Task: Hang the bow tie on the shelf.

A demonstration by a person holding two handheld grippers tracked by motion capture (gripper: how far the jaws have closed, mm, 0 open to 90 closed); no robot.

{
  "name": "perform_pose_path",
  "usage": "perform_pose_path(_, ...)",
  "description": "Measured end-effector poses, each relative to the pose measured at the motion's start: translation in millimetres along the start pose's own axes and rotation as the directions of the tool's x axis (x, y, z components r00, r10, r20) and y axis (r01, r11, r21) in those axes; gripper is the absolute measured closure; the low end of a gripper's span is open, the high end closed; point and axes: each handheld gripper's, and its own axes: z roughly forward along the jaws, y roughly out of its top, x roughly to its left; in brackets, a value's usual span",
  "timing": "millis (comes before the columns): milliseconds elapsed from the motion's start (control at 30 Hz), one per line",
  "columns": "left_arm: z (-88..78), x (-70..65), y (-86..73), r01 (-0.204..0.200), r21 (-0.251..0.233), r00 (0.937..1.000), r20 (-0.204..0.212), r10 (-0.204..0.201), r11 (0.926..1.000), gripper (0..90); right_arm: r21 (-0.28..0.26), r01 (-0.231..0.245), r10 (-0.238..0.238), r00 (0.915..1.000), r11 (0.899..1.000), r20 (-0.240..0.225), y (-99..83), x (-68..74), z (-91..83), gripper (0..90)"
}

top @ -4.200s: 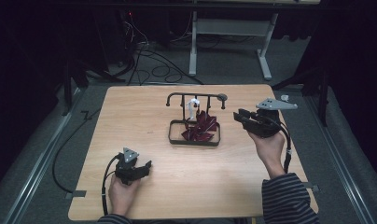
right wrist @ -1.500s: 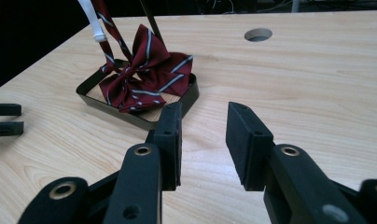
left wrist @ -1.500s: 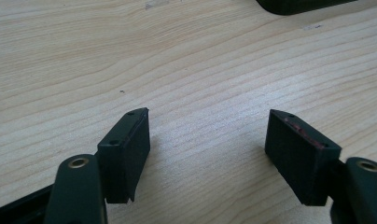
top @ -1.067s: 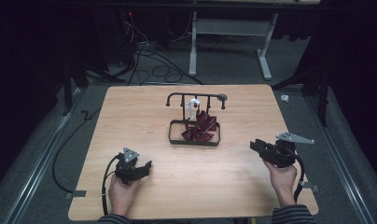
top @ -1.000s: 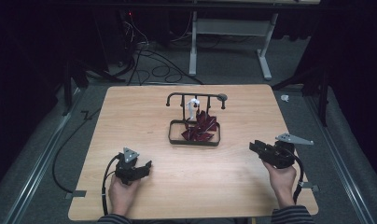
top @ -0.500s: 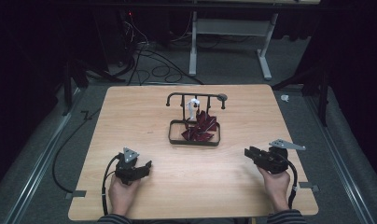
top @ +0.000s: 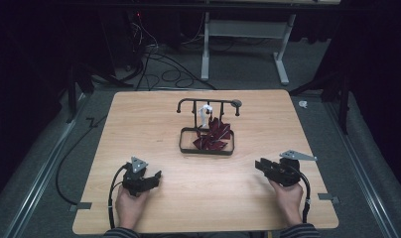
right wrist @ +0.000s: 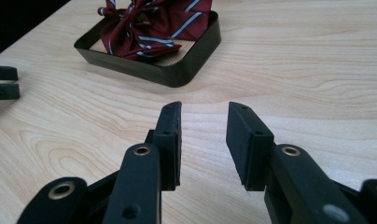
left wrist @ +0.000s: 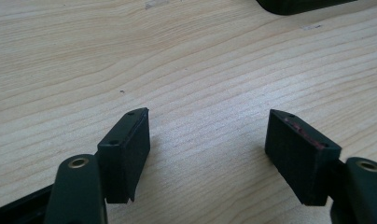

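A black wire tray (top: 207, 150) with an arched rack (top: 208, 102) stands mid-table. A dark red striped tie (top: 216, 134) lies crumpled inside the tray, and a small white piece (top: 204, 111) hangs from the rack. My left gripper (top: 157, 177) rests low at the front left, open wide over bare wood (left wrist: 207, 116). My right gripper (top: 259, 165) rests at the front right, open with a narrower gap and nothing between its jaws (right wrist: 204, 107). It points toward the tray (right wrist: 177, 74) and the tie (right wrist: 149, 23).
The wooden table (top: 139, 129) has bare wood around the tray on all sides. The tray's dark rim (left wrist: 294, 4) shows in the left gripper view. Cables (top: 154, 54) and a desk frame (top: 248, 34) stand on the floor behind.
My right gripper has come down from beside the tray's right side to the front right of the table. The left gripper has stayed put.
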Motion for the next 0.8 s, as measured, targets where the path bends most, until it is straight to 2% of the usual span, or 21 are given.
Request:
perform_pose_path(533,0.0,0.0,0.0,0.0,0.0,1.0,0.0,0.0,1.0,31.4,0.055,0.023,-0.025,0.9991,0.998,0.035,-13.0,4.5,16.2,66.5)
perform_pose_path(733,0.0,0.0,0.0,0.0,0.0,1.0,0.0,0.0,1.0,31.4,0.076,0.043,-0.047,0.9972,0.996,0.058,-16.6,7.6,20.5,65.6)
perform_pose_path(800,0.0,0.0,0.0,0.0,0.0,1.0,0.0,0.0,1.0,31.4,0.09,0.065,-0.072,0.9944,0.994,0.078,-17.9,9.6,22.4,65.0)
